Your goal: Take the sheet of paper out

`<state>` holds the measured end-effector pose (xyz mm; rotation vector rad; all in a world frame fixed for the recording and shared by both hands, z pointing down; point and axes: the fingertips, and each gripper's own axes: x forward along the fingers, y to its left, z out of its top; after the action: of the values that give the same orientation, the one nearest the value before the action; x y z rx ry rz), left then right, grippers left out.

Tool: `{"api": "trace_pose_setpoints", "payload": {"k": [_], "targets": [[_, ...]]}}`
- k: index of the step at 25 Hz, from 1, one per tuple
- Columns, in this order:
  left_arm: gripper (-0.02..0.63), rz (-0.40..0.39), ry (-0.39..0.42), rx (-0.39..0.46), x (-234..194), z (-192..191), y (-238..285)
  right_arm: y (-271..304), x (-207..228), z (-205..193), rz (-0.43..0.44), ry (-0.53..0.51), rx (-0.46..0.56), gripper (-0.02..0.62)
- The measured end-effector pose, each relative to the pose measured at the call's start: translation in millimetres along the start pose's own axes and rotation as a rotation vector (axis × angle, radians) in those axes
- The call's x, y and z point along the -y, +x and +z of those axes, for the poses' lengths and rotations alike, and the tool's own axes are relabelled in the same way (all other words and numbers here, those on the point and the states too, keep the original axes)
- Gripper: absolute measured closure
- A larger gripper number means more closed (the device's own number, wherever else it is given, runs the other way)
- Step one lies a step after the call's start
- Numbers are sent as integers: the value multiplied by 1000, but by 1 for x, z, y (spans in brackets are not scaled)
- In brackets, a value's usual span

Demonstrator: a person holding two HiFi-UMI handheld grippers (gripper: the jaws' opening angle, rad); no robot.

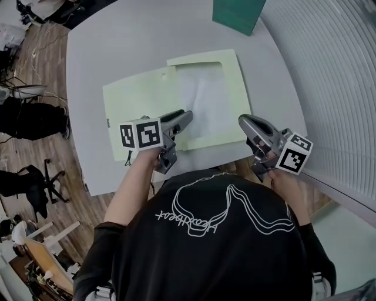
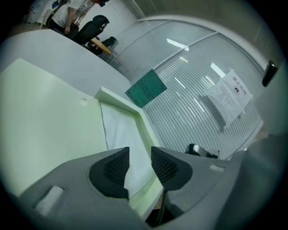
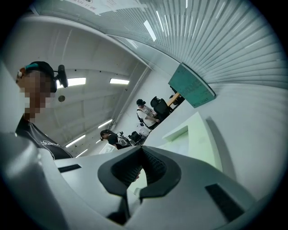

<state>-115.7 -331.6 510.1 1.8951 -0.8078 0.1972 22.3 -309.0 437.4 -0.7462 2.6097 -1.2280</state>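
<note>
A pale green folder (image 1: 141, 100) lies open on the grey table (image 1: 106, 47). A white sheet of paper (image 1: 202, 100) is tucked in the folder's right half, under a cut-out flap. My left gripper (image 1: 187, 117) hovers over the folder's near edge, at the sheet's lower left corner. In the left gripper view that gripper (image 2: 140, 164) is open, and the sheet (image 2: 119, 130) shows through the gap between its pads. My right gripper (image 1: 242, 120) sits at the folder's near right corner. In the right gripper view its tips (image 3: 141, 150) meet, shut, with nothing seen between them.
A teal board (image 1: 238, 14) stands at the table's far edge. A ribbed white wall (image 1: 329, 70) curves close along the right side. The table's near edge is under my hands. Office chairs (image 1: 35, 182) stand on the wooden floor to the left, and people are farther back.
</note>
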Motion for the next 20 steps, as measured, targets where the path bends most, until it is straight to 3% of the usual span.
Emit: {"api": "trace_pose_setpoints", "payload": {"k": [9,20], "targets": [[466,84,4,-88,-38,-8,24,-11,14,-9,-67,70,41,586],[466,123,-46,-144,-56,-13,43,-22,17,-13,-75,139,93,586]]}}
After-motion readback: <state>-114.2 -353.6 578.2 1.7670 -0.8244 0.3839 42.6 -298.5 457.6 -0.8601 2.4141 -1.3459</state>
